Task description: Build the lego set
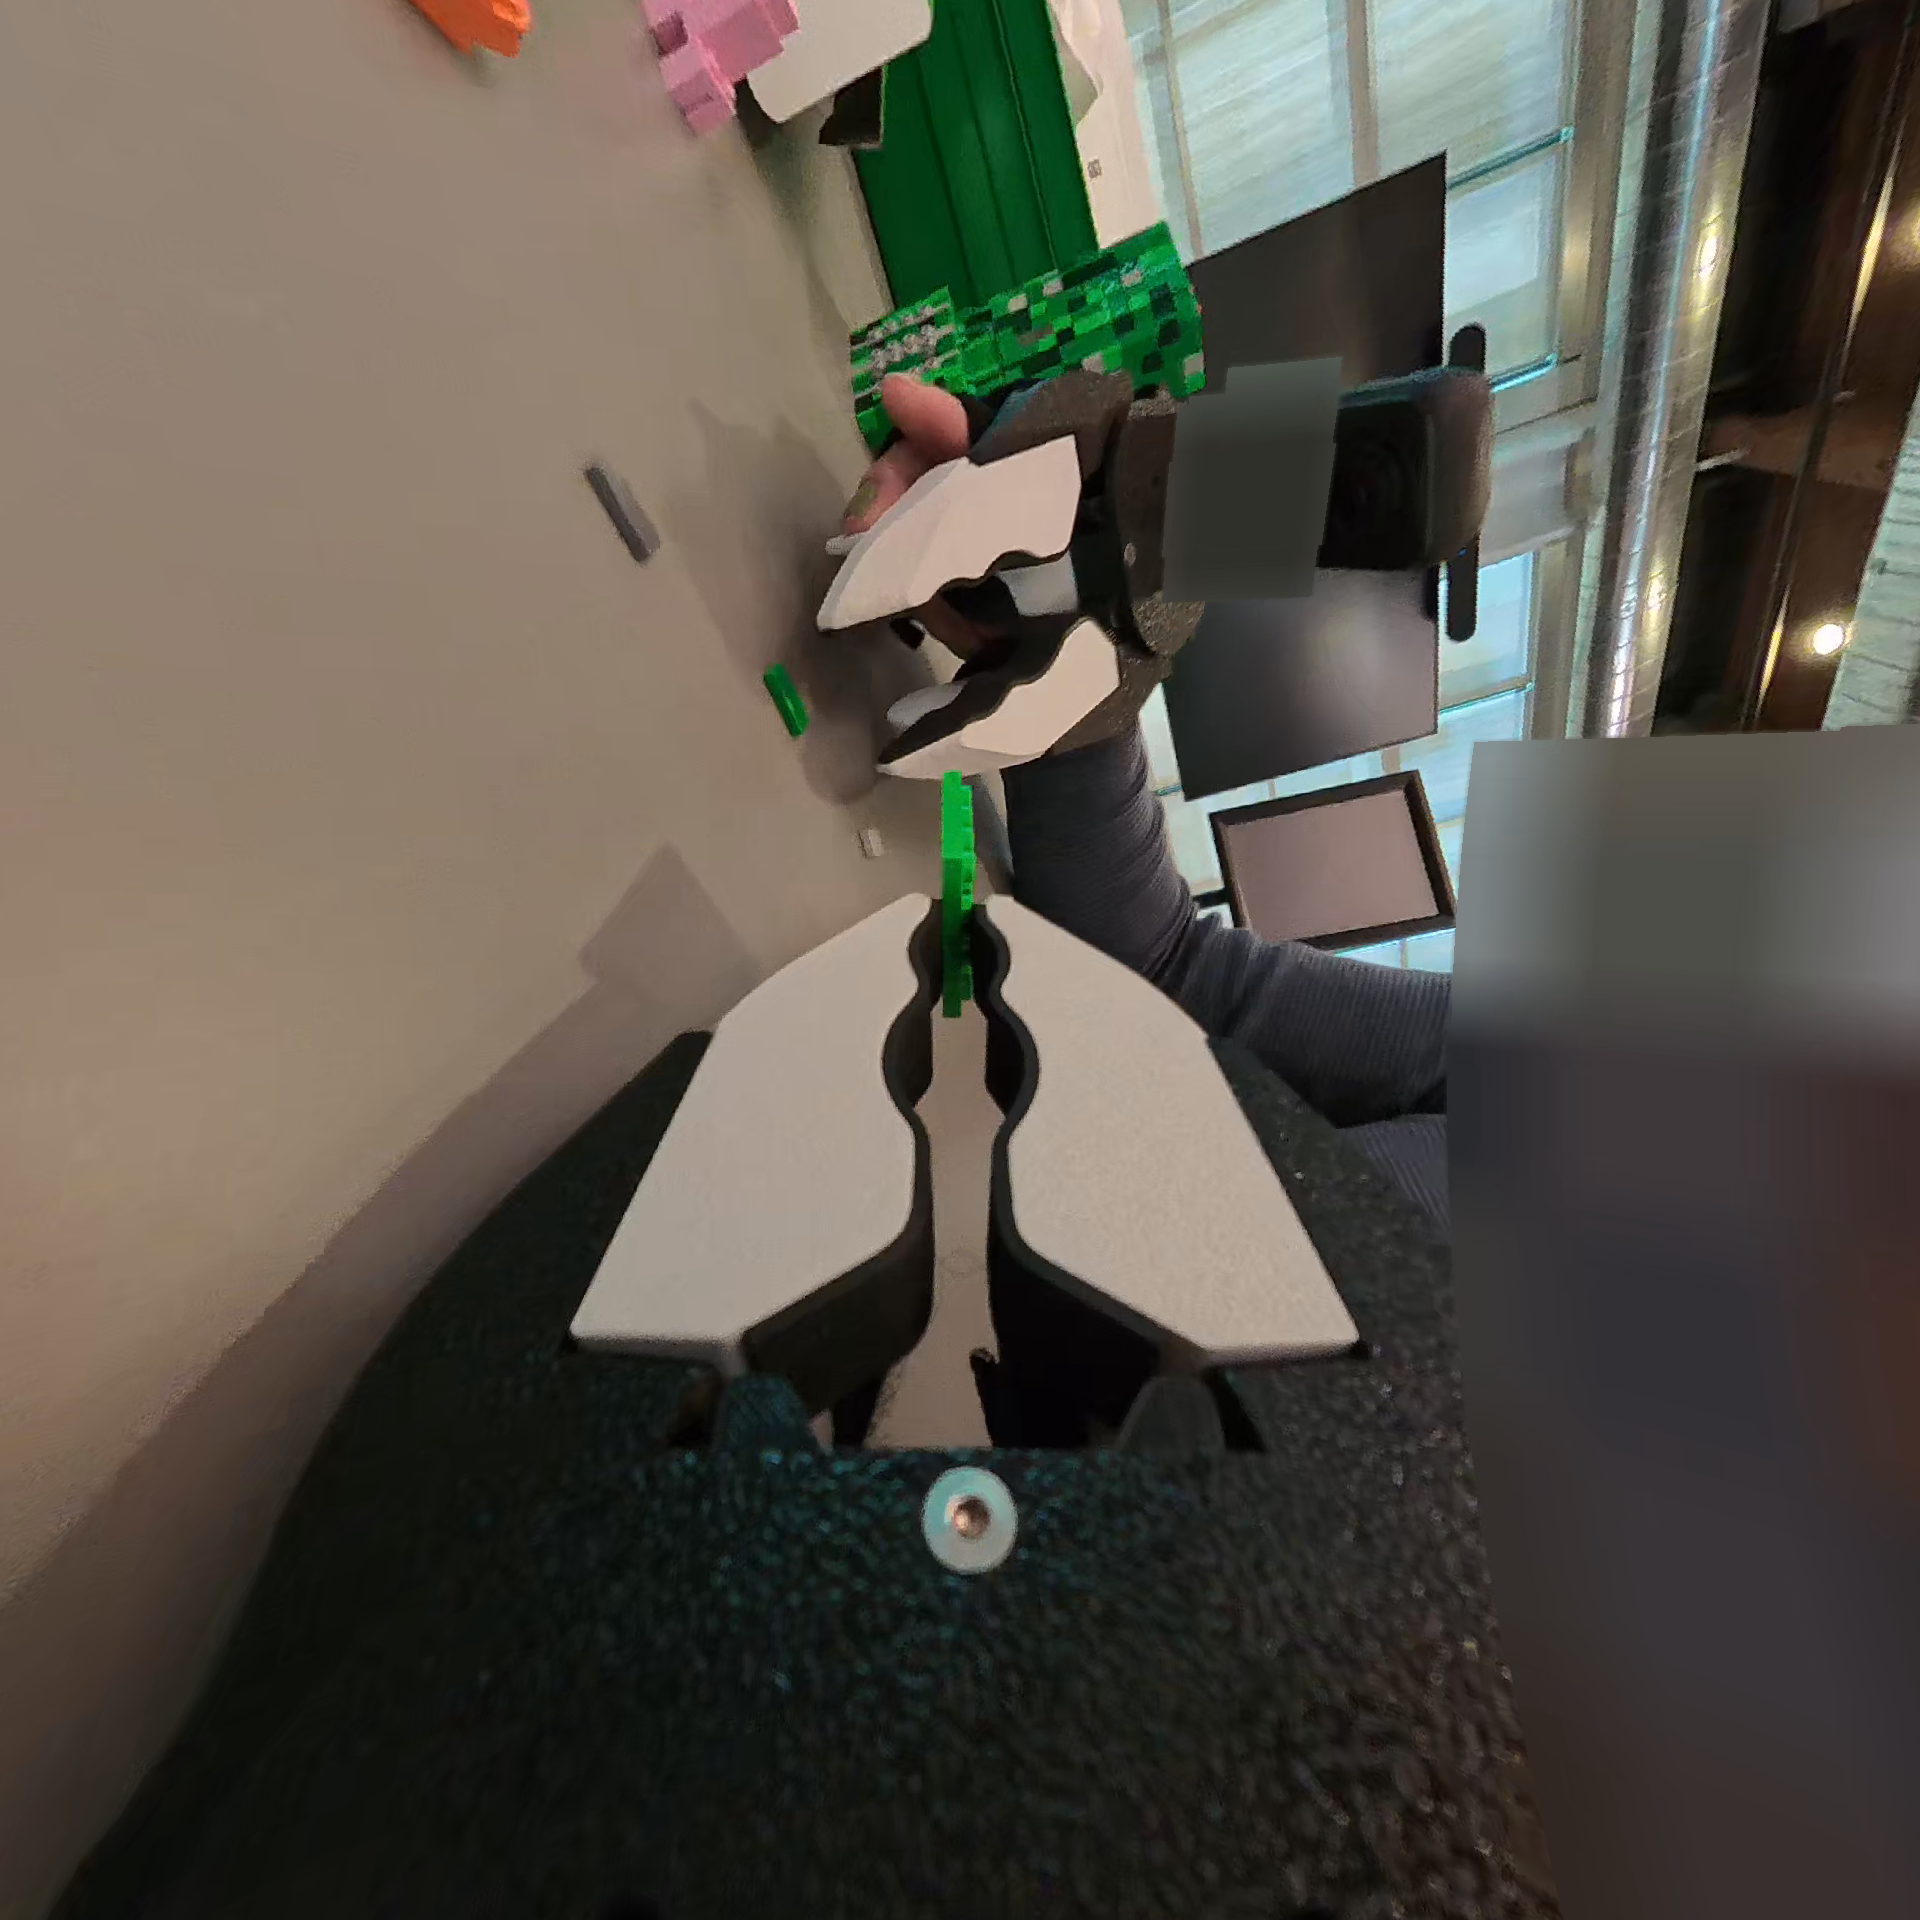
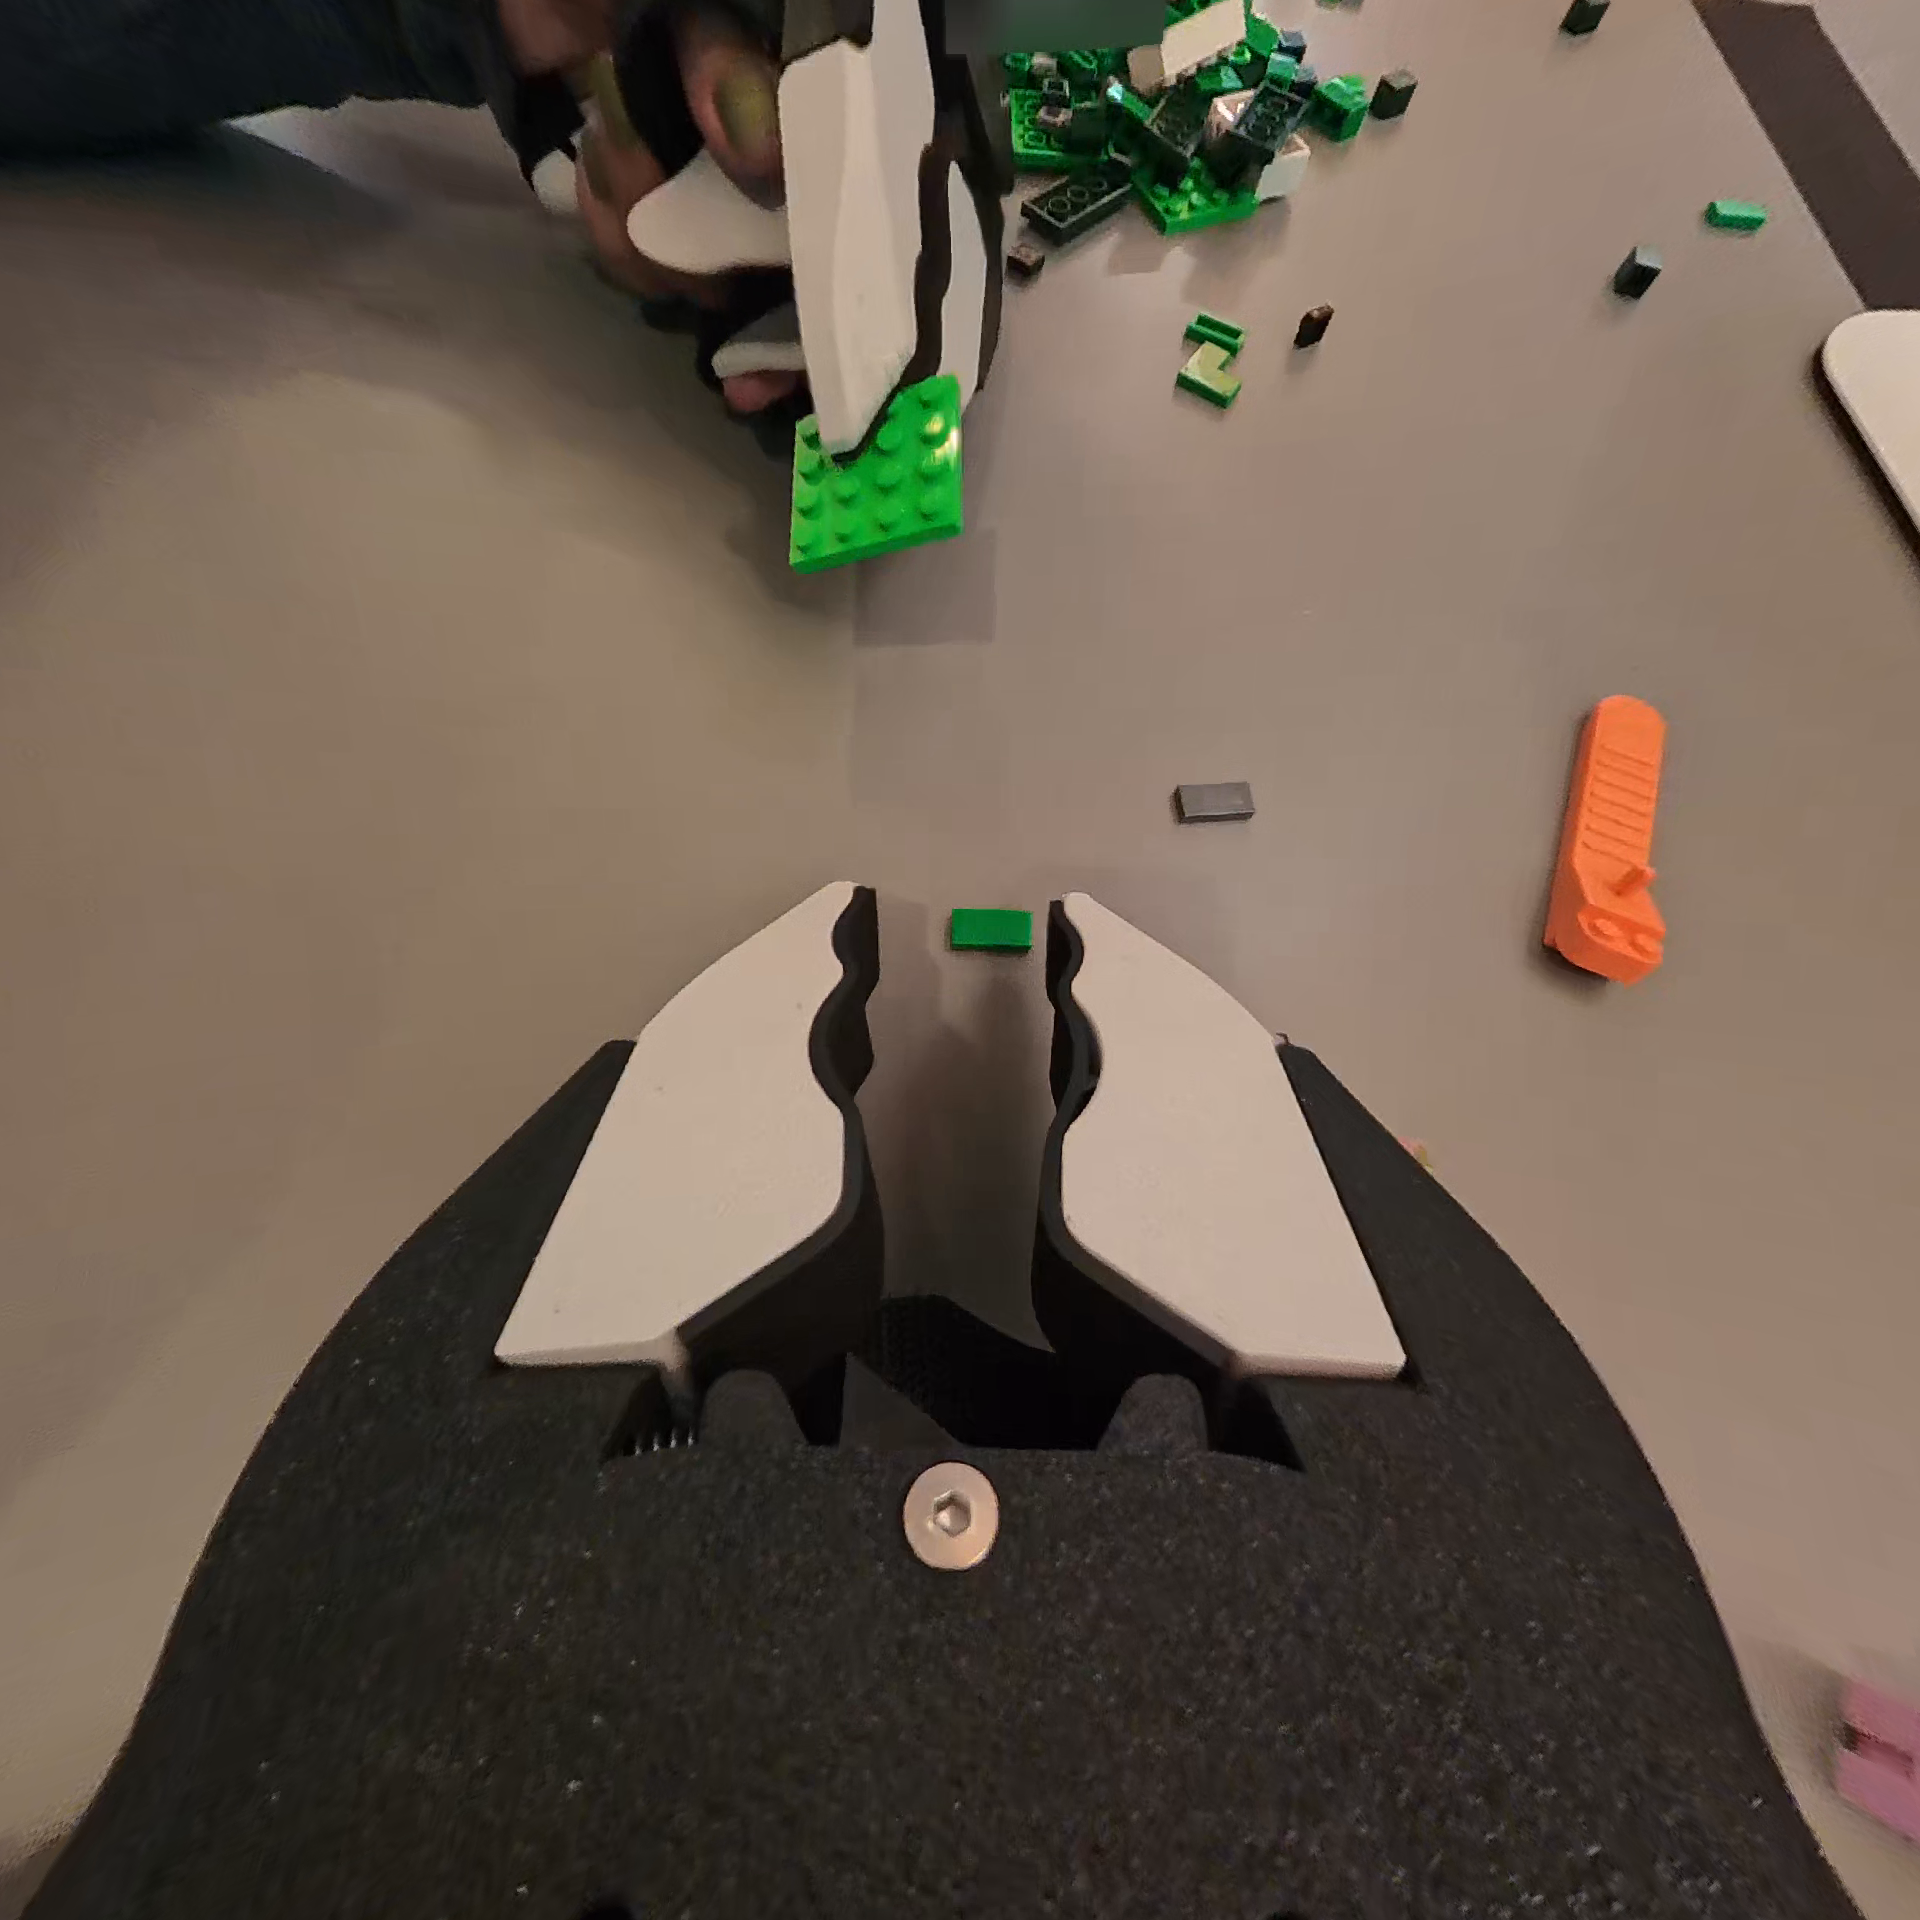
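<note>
My left gripper [image 1: 958,909] is shut on a bright green square plate [image 1: 956,883], seen edge-on; in the right wrist view the same plate [image 2: 883,494] hangs from that gripper [image 2: 899,410] just above the table. My right gripper [image 2: 961,904] is open and empty, low over the grey table, with a small flat green tile [image 2: 990,928] lying between its fingertips. It shows in the left wrist view [image 1: 883,686] too, open beside that tile [image 1: 785,698]. A pile of green, black and white bricks [image 2: 1164,125] lies at the far side.
An orange brick separator [image 2: 1608,842] lies to the right, a grey tile [image 2: 1214,801] ahead of my right gripper. Small green pieces [image 2: 1210,358] and dark bits are scattered near the pile. A pink piece [image 2: 1881,1756] sits at lower right. The green set box [image 1: 977,156] stands beyond. Across from one pair of fingers to the other is roughly 8 centimetres.
</note>
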